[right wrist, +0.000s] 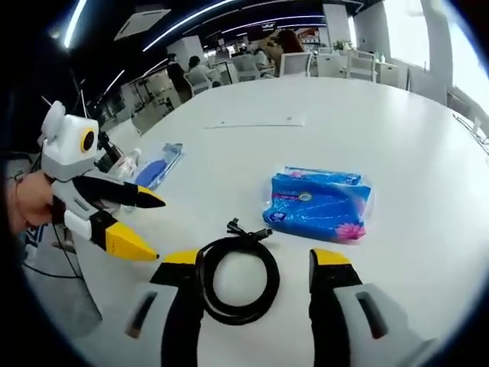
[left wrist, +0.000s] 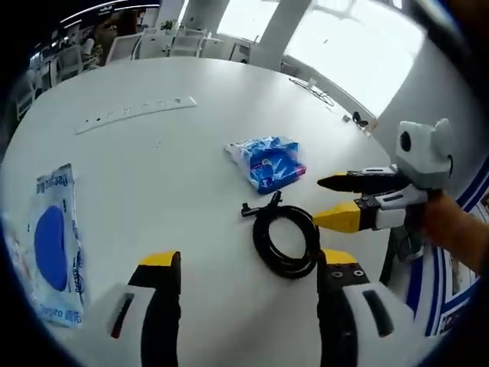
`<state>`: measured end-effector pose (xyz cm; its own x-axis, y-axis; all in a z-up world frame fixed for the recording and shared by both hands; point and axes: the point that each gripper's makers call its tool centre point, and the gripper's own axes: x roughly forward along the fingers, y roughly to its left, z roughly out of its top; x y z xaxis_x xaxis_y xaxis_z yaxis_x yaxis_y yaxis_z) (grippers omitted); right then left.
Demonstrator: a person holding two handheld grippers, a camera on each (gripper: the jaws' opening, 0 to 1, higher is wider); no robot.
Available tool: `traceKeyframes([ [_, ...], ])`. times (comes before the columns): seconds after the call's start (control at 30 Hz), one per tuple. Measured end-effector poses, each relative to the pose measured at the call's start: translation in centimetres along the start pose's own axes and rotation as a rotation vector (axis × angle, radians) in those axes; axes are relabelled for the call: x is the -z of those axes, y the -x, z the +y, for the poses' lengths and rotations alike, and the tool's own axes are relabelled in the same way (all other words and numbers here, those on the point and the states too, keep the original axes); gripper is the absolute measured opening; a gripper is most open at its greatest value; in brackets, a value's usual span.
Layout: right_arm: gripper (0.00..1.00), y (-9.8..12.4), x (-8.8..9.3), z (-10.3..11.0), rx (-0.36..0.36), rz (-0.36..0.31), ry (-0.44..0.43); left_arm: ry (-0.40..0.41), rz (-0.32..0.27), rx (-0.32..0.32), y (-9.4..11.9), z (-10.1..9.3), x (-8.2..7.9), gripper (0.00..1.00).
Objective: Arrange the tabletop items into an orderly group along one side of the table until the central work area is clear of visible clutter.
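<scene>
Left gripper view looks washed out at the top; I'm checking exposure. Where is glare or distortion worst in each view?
Left gripper view: windows blown out white, table edge bowed by fisheye. Right gripper view: windows overexposed top right, room behind dark, coiled cable sharp.

bright window (left wrist: 359, 46) glare; ceiling strips; fisheye-bent edges

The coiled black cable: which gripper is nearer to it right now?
Right. The right gripper has its open fingers straddling the coiled black cable; the left gripper hangs open just beside it, apart.

Open-plan office, large white meeting table (right wrist: 397, 115), rows of chairs (right wrist: 294, 63), ceiling strip lights (right wrist: 206, 17)
</scene>
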<state>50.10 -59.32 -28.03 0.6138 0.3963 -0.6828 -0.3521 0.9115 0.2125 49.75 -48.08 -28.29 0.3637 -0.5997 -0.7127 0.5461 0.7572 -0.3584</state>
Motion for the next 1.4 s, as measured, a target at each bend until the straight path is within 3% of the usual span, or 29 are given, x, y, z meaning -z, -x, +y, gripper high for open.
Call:
traceKeyframes([
  [0.83,0.6,0.2,-2.6,3.8,-0.068,-0.036,0.079,0.067,-0.085,-0.07,5.1,2.6,0.4,0.78],
  [1.4,0.61,-1.4,-6.7,8.3,-0.147,-0.056,0.189,0.141,-0.15,-0.137,9.1,5.0,1.2,0.78],
])
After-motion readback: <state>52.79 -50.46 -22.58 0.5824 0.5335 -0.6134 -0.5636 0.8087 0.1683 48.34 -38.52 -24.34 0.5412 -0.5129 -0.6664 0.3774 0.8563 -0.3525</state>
